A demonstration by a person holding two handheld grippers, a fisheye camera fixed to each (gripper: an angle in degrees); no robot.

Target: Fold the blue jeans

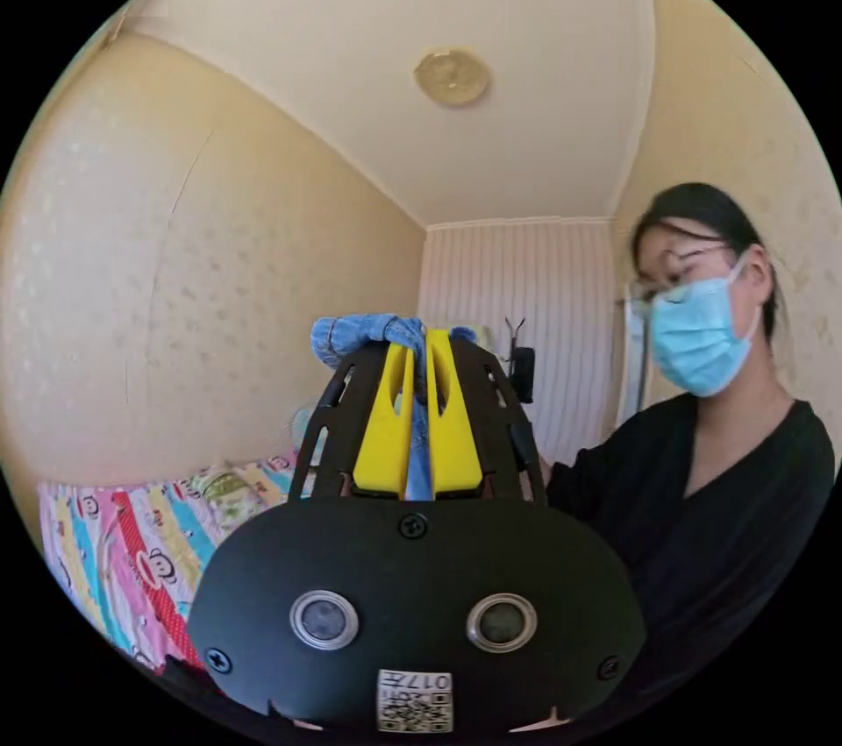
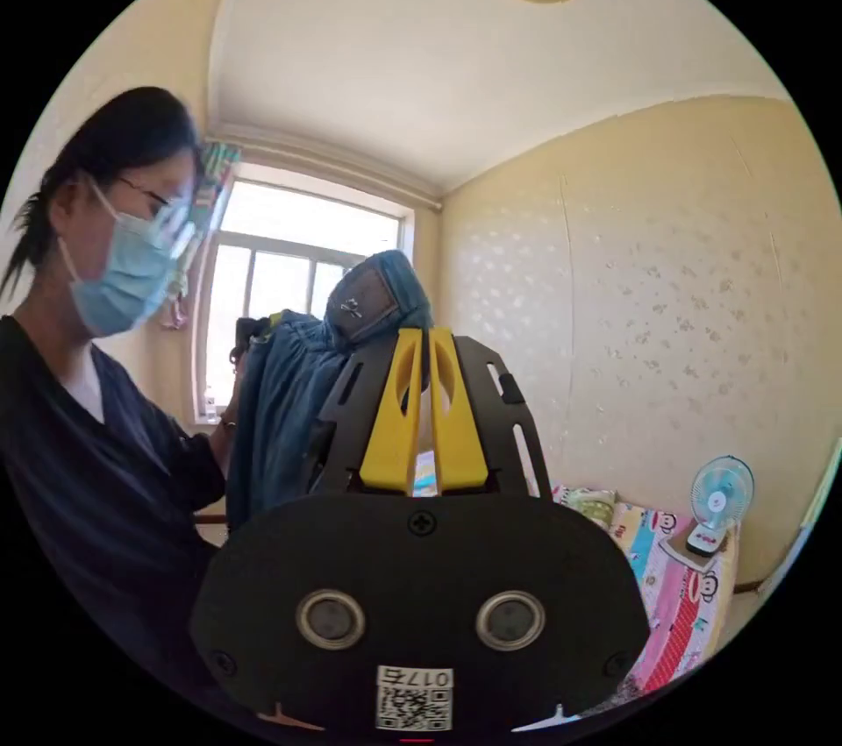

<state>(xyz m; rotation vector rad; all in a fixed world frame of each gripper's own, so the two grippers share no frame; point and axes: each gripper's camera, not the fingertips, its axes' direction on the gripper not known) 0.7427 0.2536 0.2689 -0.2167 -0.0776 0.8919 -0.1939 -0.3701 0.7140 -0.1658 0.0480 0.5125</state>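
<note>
Blue jeans (image 2: 289,404) hang pinched in both left tongs (image 1: 424,336) and right tongs (image 2: 427,336).

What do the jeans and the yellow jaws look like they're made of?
The blue jeans: woven denim, matte, judging by the soft folds and a stitched waistband patch. The yellow jaws of the right gripper: probably moulded plastic, smooth, with a slight sheen, rigid slotted shapes.
</note>
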